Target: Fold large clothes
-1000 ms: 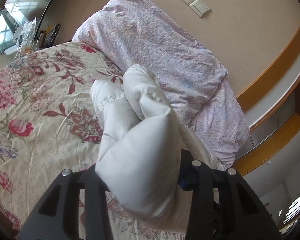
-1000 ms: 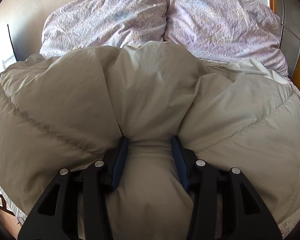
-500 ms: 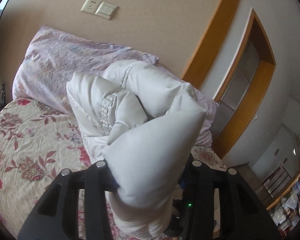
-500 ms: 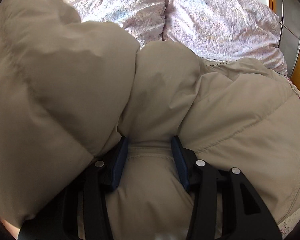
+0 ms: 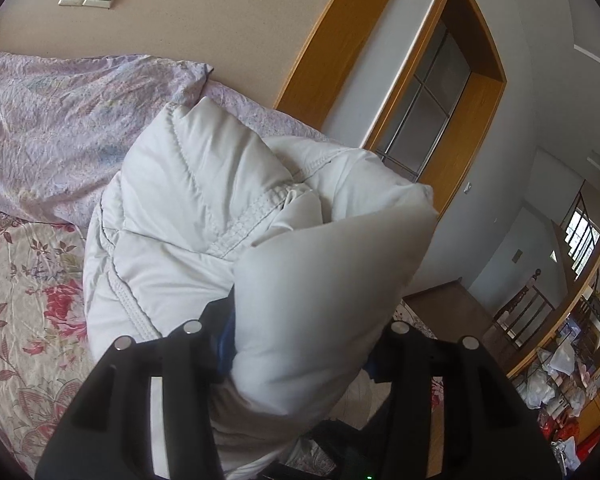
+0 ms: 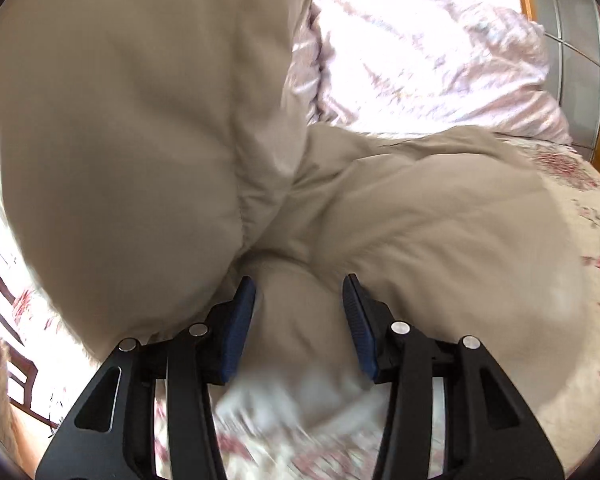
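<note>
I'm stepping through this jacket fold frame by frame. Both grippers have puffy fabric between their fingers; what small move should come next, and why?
Probably lower the left gripper, whose jaws have just been opening, to lay its raised bundle of the padded jacket onto the part lying on the floral bedspread. The right gripper clamps the jacket low, anchoring it.

No readable text — no labels, brands, numbers or signs
</note>
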{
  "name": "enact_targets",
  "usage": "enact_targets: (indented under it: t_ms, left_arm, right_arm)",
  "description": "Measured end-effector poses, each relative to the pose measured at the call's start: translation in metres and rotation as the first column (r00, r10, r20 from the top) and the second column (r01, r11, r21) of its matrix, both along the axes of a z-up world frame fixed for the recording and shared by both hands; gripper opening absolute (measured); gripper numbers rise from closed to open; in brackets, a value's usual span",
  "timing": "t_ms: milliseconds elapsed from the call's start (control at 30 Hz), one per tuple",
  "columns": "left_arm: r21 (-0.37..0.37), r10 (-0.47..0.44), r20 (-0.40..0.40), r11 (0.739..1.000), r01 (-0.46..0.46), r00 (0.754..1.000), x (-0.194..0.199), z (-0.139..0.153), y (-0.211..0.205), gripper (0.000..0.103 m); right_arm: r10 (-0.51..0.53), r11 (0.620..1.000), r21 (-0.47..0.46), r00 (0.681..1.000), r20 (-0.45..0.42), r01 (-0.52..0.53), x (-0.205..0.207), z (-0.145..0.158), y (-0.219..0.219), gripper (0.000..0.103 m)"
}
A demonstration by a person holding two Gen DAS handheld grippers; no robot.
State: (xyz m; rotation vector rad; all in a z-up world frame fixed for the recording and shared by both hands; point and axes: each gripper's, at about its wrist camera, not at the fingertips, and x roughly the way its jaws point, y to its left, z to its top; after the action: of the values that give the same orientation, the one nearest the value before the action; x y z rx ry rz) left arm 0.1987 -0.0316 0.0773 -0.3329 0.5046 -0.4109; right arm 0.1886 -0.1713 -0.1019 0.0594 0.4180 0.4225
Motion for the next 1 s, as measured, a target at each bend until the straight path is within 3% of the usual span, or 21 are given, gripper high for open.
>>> enact_targets:
  t_ms: [200, 367, 600, 800, 900, 1000]
  left_arm:
    - [0.038, -0.081, -0.042, 0.996, 0.082, 0.996, 0.013, -0.018, -0.043, 0.048]
    - [0.064, -0.169, -0.107, 0.982, 0.176, 0.980, 0.023, -0.043, -0.090, 0.049]
    - [0.152, -0.230, -0.179, 0.954, 0.258, 0.957, 0.040, -0.078, -0.149, 0.051]
    - [0.144, -0.234, -0.250, 0.951, 0.275, 0.940, 0.063, -0.094, -0.164, 0.052]
    - [0.198, -0.222, -0.261, 0.940, 0.277, 0.940, 0.067, -0.099, -0.177, 0.053]
    - [0.243, -0.223, -0.215, 0.931, 0.273, 0.951, 0.049, -0.091, -0.184, 0.069]
  right_arm:
    - [-0.104, 0.994, -0.010, 0.992, 0.069, 0.105, -0.025, 0.000, -0.049, 0.054]
    - [-0.181, 0.983, -0.005, 0.982, 0.052, 0.181, -0.025, -0.009, -0.082, 0.054]
    - [-0.186, 0.982, 0.039, 0.982, 0.042, 0.184, -0.028, -0.020, -0.104, 0.054]
    - [-0.176, 0.981, 0.089, 0.984, 0.039, 0.172, -0.028, -0.033, -0.117, 0.054]
    - [-0.180, 0.979, 0.106, 0.983, 0.033, 0.175, -0.030, -0.037, -0.119, 0.054]
    - [-0.185, 0.978, 0.107, 0.982, 0.038, 0.180, -0.032, -0.038, -0.118, 0.054]
